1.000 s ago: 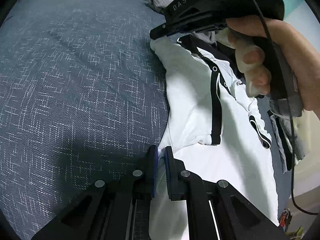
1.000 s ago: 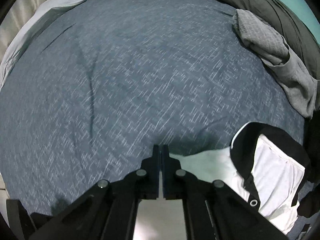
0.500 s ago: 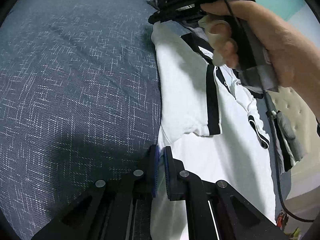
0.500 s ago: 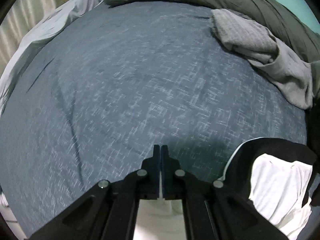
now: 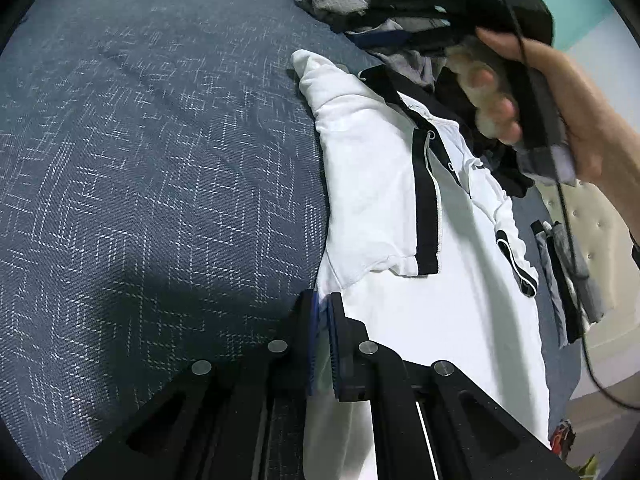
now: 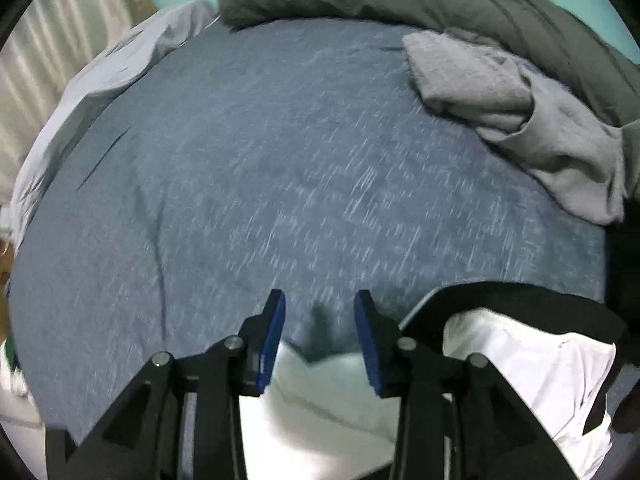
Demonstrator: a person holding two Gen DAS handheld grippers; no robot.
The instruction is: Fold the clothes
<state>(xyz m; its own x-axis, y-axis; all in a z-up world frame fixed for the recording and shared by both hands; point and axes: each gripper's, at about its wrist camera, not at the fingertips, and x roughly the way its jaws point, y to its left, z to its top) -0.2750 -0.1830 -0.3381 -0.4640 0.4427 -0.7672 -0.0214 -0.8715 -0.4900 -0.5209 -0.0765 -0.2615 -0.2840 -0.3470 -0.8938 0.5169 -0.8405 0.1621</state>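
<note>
White polo shirt (image 5: 400, 208) with black trim is laid flat on blue bedspread (image 5: 160, 160), left sleeve already folded in across chest. Left gripper (image 5: 323, 308) is seen with fingers clamped together on shirt's side edge at 6 o'clock. Right gripper (image 6: 320, 312) hangs over shoulder edge at 12 o'clock of shirt, fingers apart, nothing held. Judged: one side fold done; other side and lengthwise fold left. Grey garment (image 6: 520, 112) awaits at 1 o'clock, unfolded. No readable writing is made out.
</note>
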